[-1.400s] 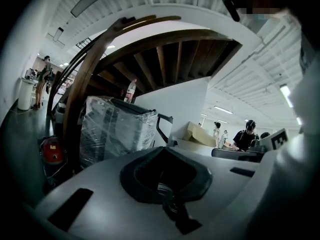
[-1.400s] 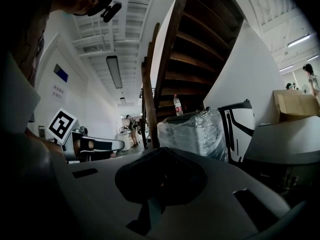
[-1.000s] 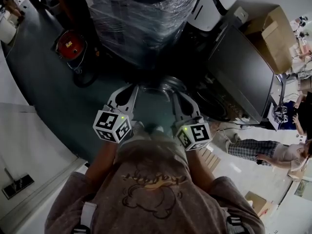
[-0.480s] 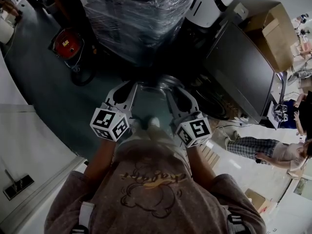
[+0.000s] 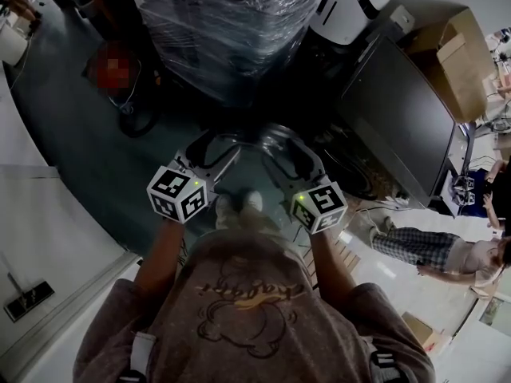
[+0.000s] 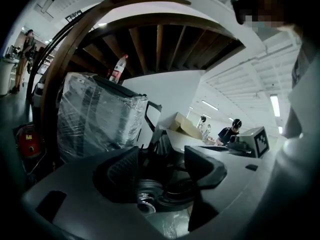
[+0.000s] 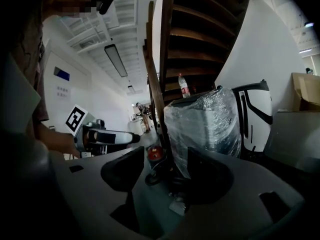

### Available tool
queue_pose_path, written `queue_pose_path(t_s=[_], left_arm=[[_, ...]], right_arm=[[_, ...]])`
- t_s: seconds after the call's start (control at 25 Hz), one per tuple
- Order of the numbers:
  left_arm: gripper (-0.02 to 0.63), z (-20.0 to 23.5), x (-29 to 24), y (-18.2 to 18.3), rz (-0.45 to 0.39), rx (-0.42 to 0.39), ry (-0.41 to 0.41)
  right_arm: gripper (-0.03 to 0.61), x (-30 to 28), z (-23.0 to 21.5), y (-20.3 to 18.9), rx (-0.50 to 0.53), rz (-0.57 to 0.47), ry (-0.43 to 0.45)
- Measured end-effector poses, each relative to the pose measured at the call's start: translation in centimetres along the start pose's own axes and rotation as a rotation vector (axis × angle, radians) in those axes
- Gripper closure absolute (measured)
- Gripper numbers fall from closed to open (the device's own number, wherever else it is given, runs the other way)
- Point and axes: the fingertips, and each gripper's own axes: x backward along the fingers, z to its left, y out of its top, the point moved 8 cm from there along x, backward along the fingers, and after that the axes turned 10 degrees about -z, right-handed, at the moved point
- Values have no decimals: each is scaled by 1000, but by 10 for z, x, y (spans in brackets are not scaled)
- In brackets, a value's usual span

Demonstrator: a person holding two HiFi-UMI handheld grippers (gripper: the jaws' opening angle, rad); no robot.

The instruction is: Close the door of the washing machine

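left gripper [image 5: 215,144] | right gripper [image 5: 286,146] | jaws just opened wide, empty | round door [image 6: 147,194] ahead, apart

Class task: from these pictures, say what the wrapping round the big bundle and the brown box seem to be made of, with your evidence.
The wrapping is likely clear plastic stretch film, glossy: it shows creases and bright highlights. The box is probably cardboard: matt brown, with folded flaps.

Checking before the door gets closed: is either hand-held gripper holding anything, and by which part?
Nothing is held. The left hand-held gripper and the right hand-held gripper have just been opening their jaws, which stand apart with nothing between them.
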Motion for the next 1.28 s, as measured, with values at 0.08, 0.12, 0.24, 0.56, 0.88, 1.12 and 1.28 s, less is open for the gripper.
queue_pose_path(t_s=[0.08, 0.12, 0.24, 0.56, 0.88, 1.12, 1.28], left_arm=[[347, 5, -4, -7, 41, -18, -7], [347, 8, -8, -11, 63, -32, -15], [347, 19, -20, -21, 125, -79, -37], [347, 54, -62, -51, 285, -154, -81], [348, 91, -97, -105, 420, -223, -119], [327, 120, -126, -140, 499, -252, -136], [325, 133, -144, -159, 538, -242, -150]], right_arm=[[337, -3, -8, -6, 6, 35, 14], [337, -5, -13, -9, 15, 49, 19], [337, -14, -28, -22, 65, 107, 33], [337, -50, -66, -63, 137, 268, 70], [337, -88, -102, -114, 196, 424, 126], [337, -113, -125, -150, 217, 517, 162], [337, -125, -138, -170, 243, 584, 189]])
